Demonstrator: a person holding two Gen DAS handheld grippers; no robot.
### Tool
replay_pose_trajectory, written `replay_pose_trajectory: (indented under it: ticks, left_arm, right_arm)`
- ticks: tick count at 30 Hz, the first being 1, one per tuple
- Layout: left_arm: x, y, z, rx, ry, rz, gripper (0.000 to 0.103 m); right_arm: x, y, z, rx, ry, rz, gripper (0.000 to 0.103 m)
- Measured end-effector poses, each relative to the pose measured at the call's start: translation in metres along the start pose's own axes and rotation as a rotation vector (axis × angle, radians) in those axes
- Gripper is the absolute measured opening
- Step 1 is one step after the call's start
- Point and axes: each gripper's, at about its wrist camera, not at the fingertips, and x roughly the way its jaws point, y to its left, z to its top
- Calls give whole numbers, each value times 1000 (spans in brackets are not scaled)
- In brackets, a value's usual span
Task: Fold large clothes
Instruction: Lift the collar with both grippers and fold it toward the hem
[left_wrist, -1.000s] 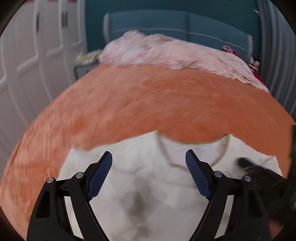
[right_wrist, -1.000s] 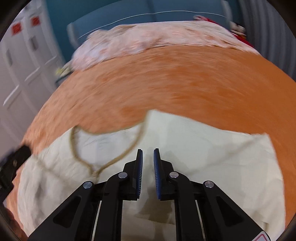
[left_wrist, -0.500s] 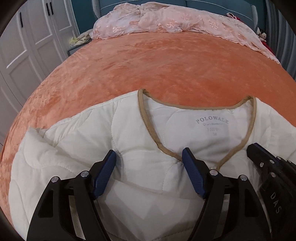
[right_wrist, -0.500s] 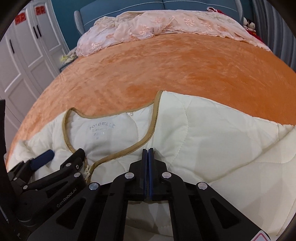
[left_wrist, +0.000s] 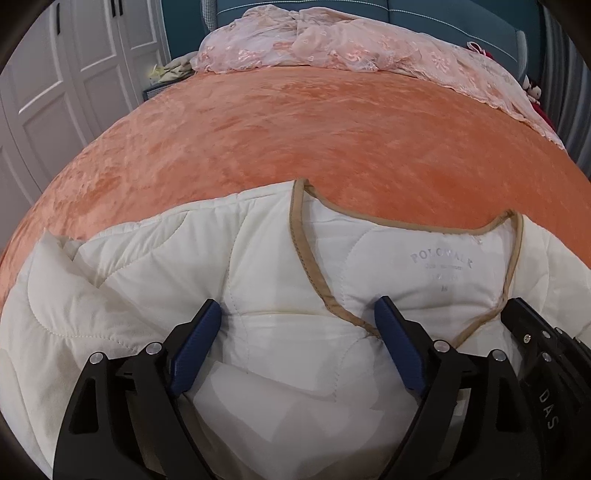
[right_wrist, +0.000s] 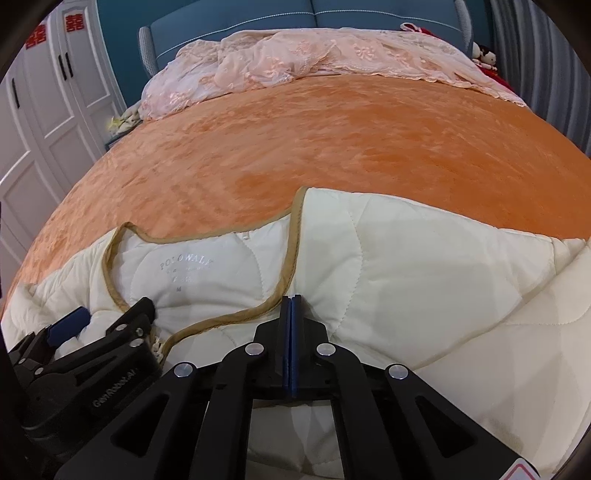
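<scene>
So the cream quilted jacket with the tan-trimmed V neckline (left_wrist: 258, 280) is lying flat on the bed's orange plush blanket (left_wrist: 295, 129), collar end toward the headboard, neckline open and the printed label showing inside. The left claw (left_wrist: 297, 332) stands wide apart just below the neckline on the jacket's left front; its jaws have just been opening further, with padded fabric bulging up between the blue pads but nothing pinched. The right claw (right_wrist: 291, 306) is fully closed right beside the tan trim at the bottom of the V, and I can't see any cloth caught in it (it looks like it's just resting its tip on the quilting). What could go wrong from here: the padding is thick and springy, so a shallow bite by the left claw would probably grab only the top layer and the front panel would peel away from the back when lifted. The two claws also sit really close together at the neckline, so they could bump. And the plush blanket looks grabby, so dragging might bunch the jacket instead of sliding it.
</scene>
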Motion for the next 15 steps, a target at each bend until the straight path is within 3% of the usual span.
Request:
replay_pose_trajectory:
  ticks: [3, 6, 7, 11, 12, 14, 15]
  left_arm:
    - [-7, 13, 1, -59, -5, -21, 83]
    - [-32, 52, 1, -205, -42, -40, 80]
    - [-44, 68, -1, -252, -65, -38, 79]
    - [-102, 136, -18, -280, -96, -50, 88]
    - [-121, 159, -30, -275, -82, -63, 88]
    - [-144, 194, -53, -278, -51, -101, 93]
    - [-159, 214, -72, -282, -30, -112, 93]
  right_arm:
    - [-11, -7, 0, 39, -37, -17, 0]
    - [-58, -44, -5, 226, -181, -62, 0]
    - [-84, -63, -10, 296, -224, -58, 10]
    - [-175, -95, -45, 188, -267, -65, 12]
    - [-192, -103, -57, 170, -262, -57, 16]
    - [-237, -129, -93, 156, -230, -38, 34]
    - [-260, -143, -116, 157, -216, -31, 52]
